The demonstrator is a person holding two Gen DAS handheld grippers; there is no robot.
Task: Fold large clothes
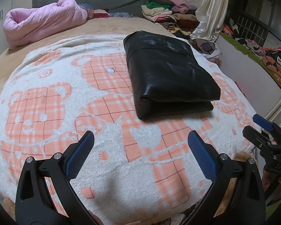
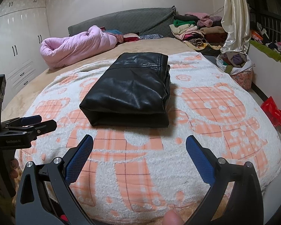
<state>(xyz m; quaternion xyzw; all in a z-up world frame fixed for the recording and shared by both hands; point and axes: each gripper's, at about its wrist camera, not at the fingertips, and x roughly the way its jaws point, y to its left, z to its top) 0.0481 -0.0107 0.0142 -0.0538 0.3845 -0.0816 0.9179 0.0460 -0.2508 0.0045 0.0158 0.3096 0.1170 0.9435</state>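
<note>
The left gripper (image 1: 141, 136) is held with its blue-padded jaws spread wide and nothing between them; the right gripper (image 2: 139, 140) is likewise held agape and empty. Both are poised above a white blanket (image 2: 178, 159) patterned with orange checked bears. Beyond them, well apart from the fingertips, a black leather garment (image 2: 129, 91) is laid on the blanket, folded into a thick, glossy rectangle, its rounded fold turned toward the grippers.

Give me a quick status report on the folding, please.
Left gripper open, right gripper open, both empty. Black leather garment folded on bear blanket. Nothing in the way.
</note>
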